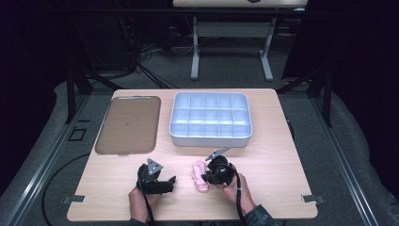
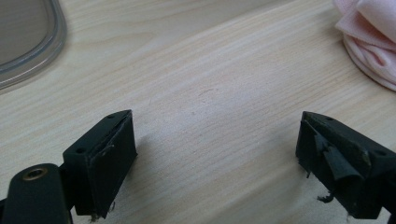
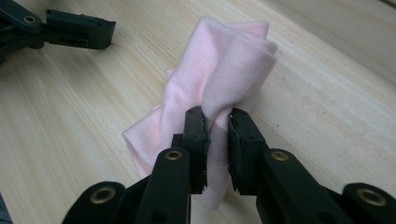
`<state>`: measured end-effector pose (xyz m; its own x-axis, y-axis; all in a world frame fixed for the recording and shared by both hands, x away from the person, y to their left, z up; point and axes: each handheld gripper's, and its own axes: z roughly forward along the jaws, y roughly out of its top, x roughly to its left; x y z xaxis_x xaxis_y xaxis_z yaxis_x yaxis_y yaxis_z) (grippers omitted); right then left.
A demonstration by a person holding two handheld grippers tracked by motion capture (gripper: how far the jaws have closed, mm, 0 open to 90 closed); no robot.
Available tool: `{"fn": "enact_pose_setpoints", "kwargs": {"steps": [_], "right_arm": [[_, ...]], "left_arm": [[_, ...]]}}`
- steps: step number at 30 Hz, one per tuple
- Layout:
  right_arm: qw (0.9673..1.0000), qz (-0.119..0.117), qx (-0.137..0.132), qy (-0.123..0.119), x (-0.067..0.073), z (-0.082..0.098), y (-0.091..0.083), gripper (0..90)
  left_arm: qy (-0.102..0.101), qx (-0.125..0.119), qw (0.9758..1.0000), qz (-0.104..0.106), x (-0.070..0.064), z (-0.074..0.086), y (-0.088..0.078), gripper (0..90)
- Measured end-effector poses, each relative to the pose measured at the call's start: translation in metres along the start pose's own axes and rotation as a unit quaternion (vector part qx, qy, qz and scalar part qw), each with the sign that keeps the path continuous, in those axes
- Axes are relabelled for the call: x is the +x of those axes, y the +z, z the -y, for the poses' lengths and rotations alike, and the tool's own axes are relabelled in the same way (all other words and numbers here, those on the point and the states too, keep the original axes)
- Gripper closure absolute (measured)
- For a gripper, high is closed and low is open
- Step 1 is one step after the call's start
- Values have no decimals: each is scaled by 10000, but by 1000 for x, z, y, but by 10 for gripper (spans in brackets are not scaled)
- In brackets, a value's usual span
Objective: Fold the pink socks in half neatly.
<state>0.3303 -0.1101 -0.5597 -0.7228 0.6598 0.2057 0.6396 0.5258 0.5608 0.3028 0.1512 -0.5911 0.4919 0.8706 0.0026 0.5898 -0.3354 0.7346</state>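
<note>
A folded pink cloth point(image 1: 199, 173) lies on the wooden table point(image 1: 273, 155) near its front edge. My right gripper point(image 1: 207, 177) is shut on the cloth; in the right gripper view its jaws pinch a fold of the pink cloth point(image 3: 224, 60) at the right gripper point(image 3: 217, 122). My left gripper point(image 1: 172, 181) sits left of the cloth, low over the table, open with nothing between its jaws. In the left gripper view the left gripper point(image 2: 217, 140) frames bare wood, and the cloth point(image 2: 369, 37) lies at the upper right, apart from it.
A white tray point(image 1: 210, 139) divided into several compartments stands at the back middle of the table. A flat brownish lid point(image 1: 129, 125) lies to its left, its edge point(image 2: 44, 53) near my left gripper. A person's hands hold both grippers at the front edge.
</note>
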Motion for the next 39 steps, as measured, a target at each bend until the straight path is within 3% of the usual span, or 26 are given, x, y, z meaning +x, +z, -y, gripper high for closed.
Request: {"fn": "enact_pose_setpoints", "kwargs": {"steps": [3, 11, 30, 33, 34, 39], "right_arm": [[9999, -59, -52, 123, -1, 1, 0, 797], [9998, -182, -8, 101, -4, 2, -3, 806], [9991, -263, -338, 12, 0, 4, -7, 834], [9977, -389, -555, 3, 0, 4, -10, 835], [9961, -531, -701, -13, 0, 4, -10, 835], [9927, -475, -1103, -68, 3, 3, -15, 835]], "left_arm": [[-1, -2, 10000, -1, 0, 0, 0, 119], [-2, -2, 10000, -1, 0, 0, 0, 119], [-5, -2, 10000, -2, 0, 0, 0, 118], [-3, -3, 10000, -3, 0, 0, 0, 119], [-5, -4, 10000, -3, 0, 0, 0, 119], [-4, -3, 10000, -3, 0, 0, 0, 119]]}}
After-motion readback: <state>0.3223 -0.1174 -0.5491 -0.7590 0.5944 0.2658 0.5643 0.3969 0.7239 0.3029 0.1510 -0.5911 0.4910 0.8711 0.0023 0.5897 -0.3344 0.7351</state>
